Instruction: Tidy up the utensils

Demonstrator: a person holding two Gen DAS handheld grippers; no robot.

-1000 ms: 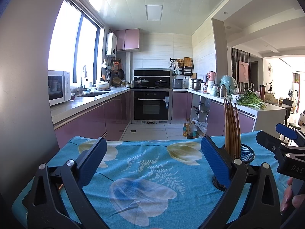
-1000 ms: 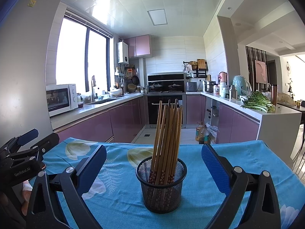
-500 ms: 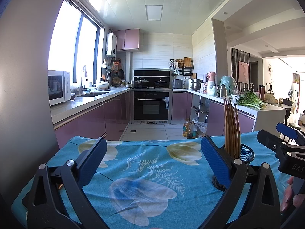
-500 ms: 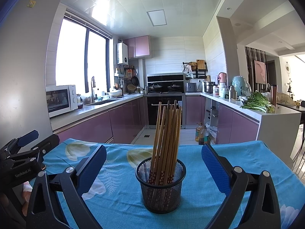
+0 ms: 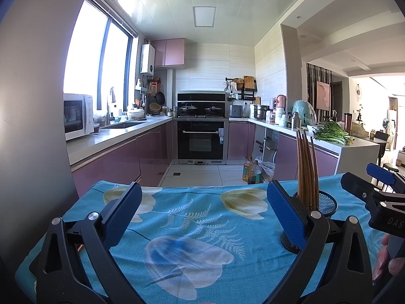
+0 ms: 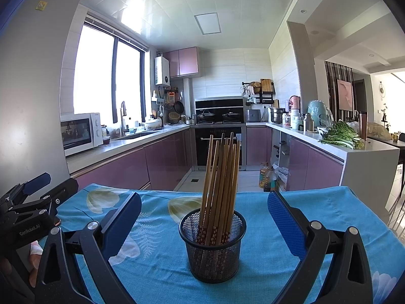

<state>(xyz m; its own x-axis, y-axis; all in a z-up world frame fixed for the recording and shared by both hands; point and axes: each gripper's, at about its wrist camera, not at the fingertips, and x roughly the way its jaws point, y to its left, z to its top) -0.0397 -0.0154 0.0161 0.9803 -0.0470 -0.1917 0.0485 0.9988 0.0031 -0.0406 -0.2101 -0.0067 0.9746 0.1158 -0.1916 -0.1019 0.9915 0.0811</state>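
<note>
On the blue floral tablecloth [image 6: 316,210] before a purple-cabinet kitchen [image 6: 121,169], both hand-held grippers, left [image 5: 202,215] and right [image 6: 203,223], gape wide, empty.

- A bundle of wooden chopsticks [image 6: 222,177] is held upright in a black wire-mesh cup [image 6: 212,248]. The sticks are fanned slightly apart at their tops, and their lower ends are marked with a small dark red flowered pattern.
- The cup is round, open at the top and stood upright on a blue flowered tablecloth [image 6: 329,212].
- In the left wrist view, the same chopsticks [image 5: 306,167] and cup [image 5: 326,202] are seen to the right, partly hidden.
</note>
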